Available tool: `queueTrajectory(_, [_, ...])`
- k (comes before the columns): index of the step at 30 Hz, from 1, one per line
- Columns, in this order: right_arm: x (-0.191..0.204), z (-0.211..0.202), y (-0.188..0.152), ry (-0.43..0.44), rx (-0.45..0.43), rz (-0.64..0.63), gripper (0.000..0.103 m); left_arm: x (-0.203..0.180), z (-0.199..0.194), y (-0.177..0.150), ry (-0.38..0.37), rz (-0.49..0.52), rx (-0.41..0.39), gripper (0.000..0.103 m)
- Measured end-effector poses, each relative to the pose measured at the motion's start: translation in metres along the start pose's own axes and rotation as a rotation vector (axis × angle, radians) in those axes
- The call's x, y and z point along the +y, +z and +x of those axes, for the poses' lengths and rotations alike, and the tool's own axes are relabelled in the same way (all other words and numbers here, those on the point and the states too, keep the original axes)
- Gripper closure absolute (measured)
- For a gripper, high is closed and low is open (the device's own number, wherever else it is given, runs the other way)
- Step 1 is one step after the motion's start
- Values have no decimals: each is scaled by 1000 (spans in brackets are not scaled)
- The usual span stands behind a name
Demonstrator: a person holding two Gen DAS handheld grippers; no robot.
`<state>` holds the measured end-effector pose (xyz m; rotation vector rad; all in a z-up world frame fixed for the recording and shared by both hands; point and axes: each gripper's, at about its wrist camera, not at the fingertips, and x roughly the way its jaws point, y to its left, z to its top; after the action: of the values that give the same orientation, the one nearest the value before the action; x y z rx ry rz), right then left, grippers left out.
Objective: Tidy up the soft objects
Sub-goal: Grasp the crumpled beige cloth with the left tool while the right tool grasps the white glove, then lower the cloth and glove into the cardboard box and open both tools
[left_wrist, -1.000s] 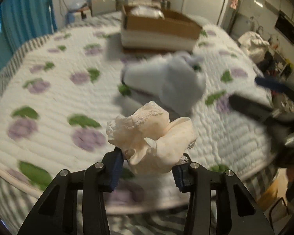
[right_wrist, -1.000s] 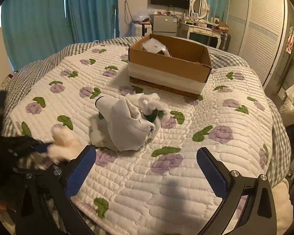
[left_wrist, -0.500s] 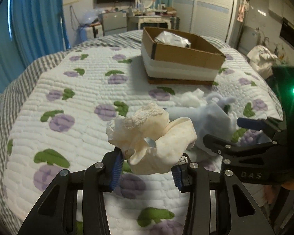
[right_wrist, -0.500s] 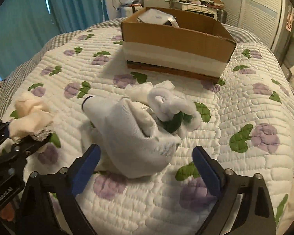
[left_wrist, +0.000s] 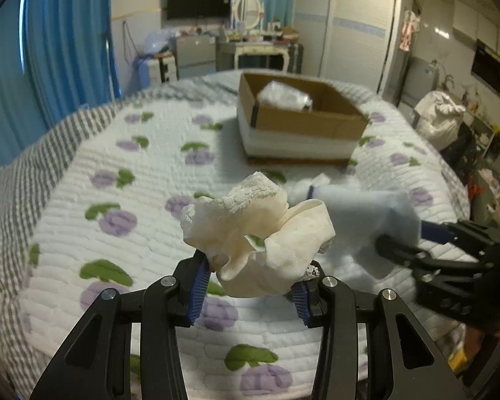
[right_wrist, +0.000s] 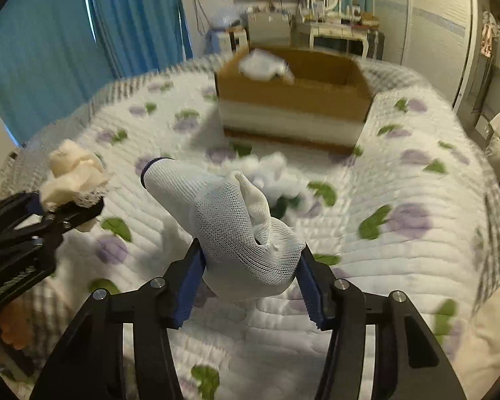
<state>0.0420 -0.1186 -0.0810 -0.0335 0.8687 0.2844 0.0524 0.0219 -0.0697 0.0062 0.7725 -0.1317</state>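
Observation:
My left gripper (left_wrist: 250, 283) is shut on a crumpled cream lace-trimmed cloth (left_wrist: 256, 233) and holds it above the quilt. My right gripper (right_wrist: 251, 283) is shut on a white mesh sock (right_wrist: 230, 220) with a dark cuff, lifted off the bed. The sock (left_wrist: 366, 213) and the right gripper (left_wrist: 400, 243) also show at the right of the left wrist view; the cream cloth (right_wrist: 71, 173) shows at the left of the right wrist view. A small white soft pile (right_wrist: 280, 176) lies on the quilt behind the sock. An open cardboard box (left_wrist: 300, 116) with a white bundle (left_wrist: 285, 95) inside stands at the far side.
The bed has a white quilt (left_wrist: 143, 200) with purple and green print and a grey checked edge (left_wrist: 16, 173). Blue curtains (left_wrist: 50, 50) hang at the left. A dresser (left_wrist: 256, 50), wardrobe and clutter stand beyond the bed.
My right gripper has closed on the white sock and lifted it off the quilt. My left gripper still holds the cream cloth, and its view has swung towards the box.

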Motion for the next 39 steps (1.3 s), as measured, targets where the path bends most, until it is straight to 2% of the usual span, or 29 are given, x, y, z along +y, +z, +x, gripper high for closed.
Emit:
queueTrajectory(8, [-25,-83,45,-16,-215,4,50,-23,-35,39,-7,31,-112,61])
queueTrajectory(12, [-39,-103,76,-27,-284,3,50,-31,-35,70,-17,44,-146,61])
queueTrajectory(16, [-52,-104,112,-44,-325,2,50,-38,-24,109,1,72,-189,61])
queueTrajectory(23, [-75,-59,179,-64,-322,2,50,-45,29,183,-5,115,-238,61])
queueTrajectory(29, [-105,22,228,-42,-241,42,50,-45,103,229,1,154,-212,61])
queueTrajectory(31, [-115,52,237,-33,-205,59,50,-42,133,237,-15,152,-184,61])
queueTrajectory(36, [-134,116,246,-34,-118,72,50,-42,186,231,-6,182,-120,60])
queueTrajectory(38, [-141,131,245,-23,-105,82,50,-44,199,228,12,198,-110,57])
queueTrajectory(39, [-144,135,243,-17,-106,87,48,-46,201,227,19,202,-107,51])
